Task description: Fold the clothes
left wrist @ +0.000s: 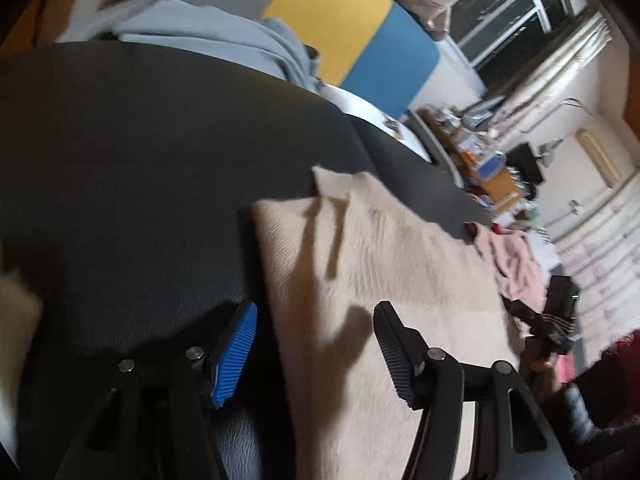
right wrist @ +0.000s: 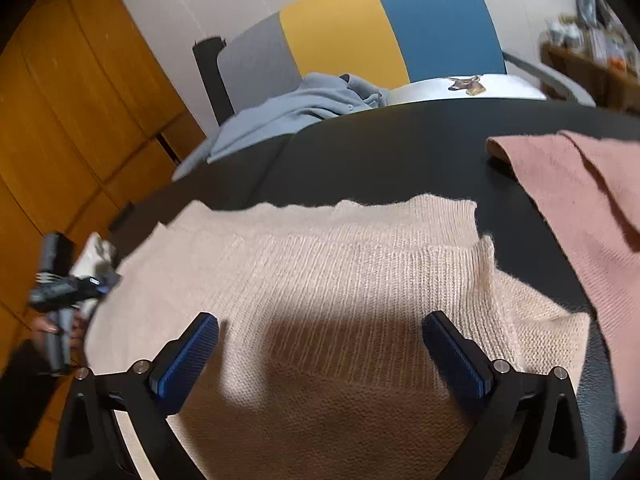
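So the cream ribbed knit sweater point(right wrist: 320, 280) is lying partly folded on the black tabletop point(right wrist: 400, 148), with a dusty pink knit garment point(right wrist: 580, 208) beside it. Right gripper point(right wrist: 320, 356) hovers over it, jaws spread wide, nothing pinched. Left gripper point(left wrist: 312, 352) is spread too, also empty.

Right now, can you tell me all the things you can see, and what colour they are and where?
Cream sweater: one, cream, flat on the black table, under both grippers.
Pink cloth: one, pink, on the table's right side.
Blue-grey clothes: one heap, blue-grey, beyond the table's far edge.
Chair: one, grey, yellow and blue, behind the table.
Cabinet: one, orange wood, far left.
Left gripper: one, black, blue pad, open, empty.
Right gripper: one, black, blue pads, open, above the sweater.
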### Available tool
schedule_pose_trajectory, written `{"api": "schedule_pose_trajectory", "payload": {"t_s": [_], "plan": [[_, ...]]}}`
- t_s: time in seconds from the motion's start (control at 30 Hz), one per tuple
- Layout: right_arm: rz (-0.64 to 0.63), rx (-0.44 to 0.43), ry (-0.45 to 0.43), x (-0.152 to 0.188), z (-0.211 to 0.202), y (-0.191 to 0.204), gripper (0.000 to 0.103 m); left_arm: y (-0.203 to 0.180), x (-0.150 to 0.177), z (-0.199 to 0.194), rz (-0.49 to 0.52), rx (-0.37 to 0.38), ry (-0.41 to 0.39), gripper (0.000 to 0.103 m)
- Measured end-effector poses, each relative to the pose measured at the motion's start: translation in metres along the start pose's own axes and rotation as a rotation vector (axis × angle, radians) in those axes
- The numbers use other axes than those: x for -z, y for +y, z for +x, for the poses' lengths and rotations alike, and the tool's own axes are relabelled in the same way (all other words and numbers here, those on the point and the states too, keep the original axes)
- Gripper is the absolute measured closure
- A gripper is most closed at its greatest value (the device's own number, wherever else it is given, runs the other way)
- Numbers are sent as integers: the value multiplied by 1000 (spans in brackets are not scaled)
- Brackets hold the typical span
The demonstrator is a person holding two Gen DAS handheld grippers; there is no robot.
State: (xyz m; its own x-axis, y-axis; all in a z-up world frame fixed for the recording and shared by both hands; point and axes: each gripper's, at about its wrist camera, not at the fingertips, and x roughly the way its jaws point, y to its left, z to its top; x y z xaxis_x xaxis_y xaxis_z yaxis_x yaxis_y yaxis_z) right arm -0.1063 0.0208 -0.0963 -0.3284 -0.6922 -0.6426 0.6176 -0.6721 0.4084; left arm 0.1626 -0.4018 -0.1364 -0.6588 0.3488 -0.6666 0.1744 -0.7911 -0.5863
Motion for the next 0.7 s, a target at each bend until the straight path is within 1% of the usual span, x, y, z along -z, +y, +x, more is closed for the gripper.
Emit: {"api": "schedule_pose_trajectory", "payload": {"t_s": [0.07, 0.17, 0.23, 0.27, 0.3, 0.33, 0.4, 0.5, 0.6, 0.67, 0.7], "plan": [[28, -35, -20, 1, -3, -5, 0, 4, -5, 4, -8, 54, 22, 42], [51, -64, -37, 3, -5, -8, 0, 7, -8, 8, -2, 110, 49, 44], [57, -73, -43, 4, -5, -9, 0, 9, -7, 13, -30, 151, 62, 52], [59, -76, -45, 4, -6, -8, 0, 8, -6, 16, -41, 158, 75, 66], [60, -78, -47, 4, -6, -8, 0, 7, -5, 20, -43, 150, 87, 84], [61, -79, -49, 4, -6, -8, 0, 4, -5, 24, -47, 144, 89, 84], [63, -83, -53, 4, -5, -8, 0, -2, -5, 26, -57, 118, 60, 86], [70, -90, -56, 4, -5, -9, 0, -1, -7, 25, -117, 74, 19, 90], [66, -84, -49, 4, -6, -7, 0, 0, -13, 20, -154, 26, -9, 92], [42, -74, -15, 3, -7, -1, 0, -1, -19, 13, -163, 7, -27, 92], [4, -85, 26, 2, -7, 4, 0, -3, -22, 7, -163, 0, -36, 92]]}}
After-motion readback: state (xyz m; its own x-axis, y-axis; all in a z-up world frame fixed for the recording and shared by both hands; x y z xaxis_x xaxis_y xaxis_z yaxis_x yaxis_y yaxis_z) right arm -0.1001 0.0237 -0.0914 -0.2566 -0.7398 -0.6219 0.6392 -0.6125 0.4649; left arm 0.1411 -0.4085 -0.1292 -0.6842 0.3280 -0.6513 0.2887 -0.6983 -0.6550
